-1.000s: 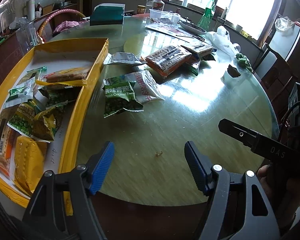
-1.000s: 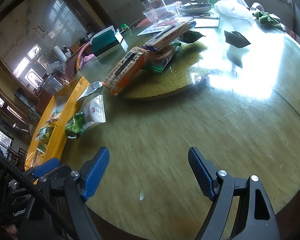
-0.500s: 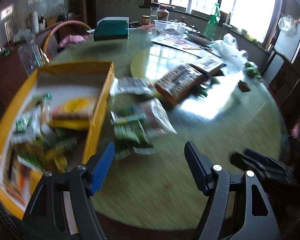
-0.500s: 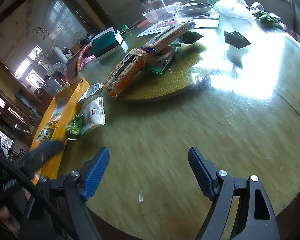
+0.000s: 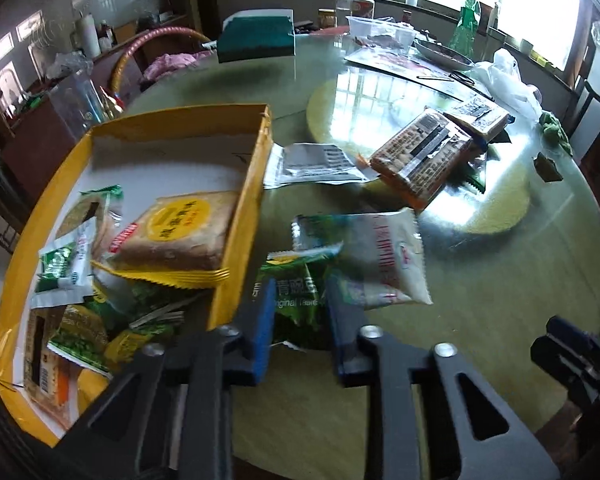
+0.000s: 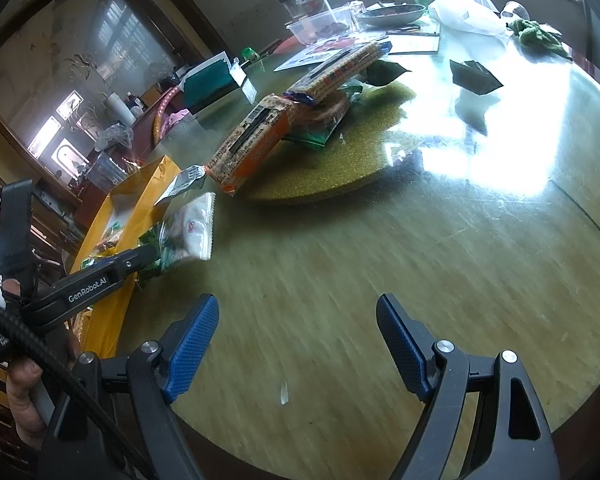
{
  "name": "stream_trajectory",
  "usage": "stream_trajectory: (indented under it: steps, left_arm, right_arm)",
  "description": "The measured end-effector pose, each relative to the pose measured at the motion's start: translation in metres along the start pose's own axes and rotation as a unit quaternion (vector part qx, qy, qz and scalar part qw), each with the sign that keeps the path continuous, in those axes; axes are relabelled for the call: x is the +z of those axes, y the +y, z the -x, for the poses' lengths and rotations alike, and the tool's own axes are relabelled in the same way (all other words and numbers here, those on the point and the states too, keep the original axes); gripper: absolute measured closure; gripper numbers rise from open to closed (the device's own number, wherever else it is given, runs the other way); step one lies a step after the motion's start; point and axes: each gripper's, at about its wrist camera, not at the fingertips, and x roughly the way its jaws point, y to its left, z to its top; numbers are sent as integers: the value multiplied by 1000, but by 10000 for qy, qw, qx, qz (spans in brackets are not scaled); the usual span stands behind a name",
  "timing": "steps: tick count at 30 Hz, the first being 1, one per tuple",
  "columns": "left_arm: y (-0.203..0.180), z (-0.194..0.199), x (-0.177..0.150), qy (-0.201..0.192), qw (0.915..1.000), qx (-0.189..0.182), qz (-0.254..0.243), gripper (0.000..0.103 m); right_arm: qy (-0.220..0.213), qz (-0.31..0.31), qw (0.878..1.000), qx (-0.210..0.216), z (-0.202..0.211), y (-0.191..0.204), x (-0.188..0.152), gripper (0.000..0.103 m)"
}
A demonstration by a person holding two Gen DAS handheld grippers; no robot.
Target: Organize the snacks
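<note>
From the left wrist camera, the left gripper point(image 5: 298, 312) has its two blue pads pulled close on a green pea snack bag point(image 5: 296, 300). The pads hide the sides of the bag, and its bottom edge is hard to see. The bag sits on the round table point(image 5: 480, 300), just beside the outer wall of the yellow box point(image 5: 242, 220). A white snack bag point(image 5: 384, 256) lies partly under it. Inside the box, snacks are piled up and cover one another. The picture is a bit blurry here.

From the right wrist camera, the right gripper point(image 6: 296, 344) is spread wide with nothing between its pads. It is above bare table point(image 6: 420, 260) with lots of room around it. The left gripper point(image 6: 144, 258) reaches in from the left, and its tips are hidden against the bags. The orange cracker pack point(image 6: 252, 144) leans on the edge of the round turning plate point(image 6: 340, 160).
</note>
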Motion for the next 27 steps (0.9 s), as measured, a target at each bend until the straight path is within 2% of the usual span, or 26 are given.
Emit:
stream_trajectory:
  steps: [1, 12, 21, 27]
  left_arm:
    - [2, 3, -1, -54, 10000, -27, 17, 95]
    - [23, 42, -30, -263, 9934, -1032, 422, 98]
    - [33, 51, -51, -219, 9902, -1273, 534, 98]
    - [39, 53, -53, -236, 9879, -1404, 619, 98]
  right_arm:
    - [18, 16, 10000, 7, -1, 2, 0, 22]
    - [360, 292, 9980, 437, -30, 39, 20, 22]
    - [595, 615, 9944, 613, -63, 67, 49, 22]
    - [743, 859, 9921, 528, -89, 85, 66, 22]
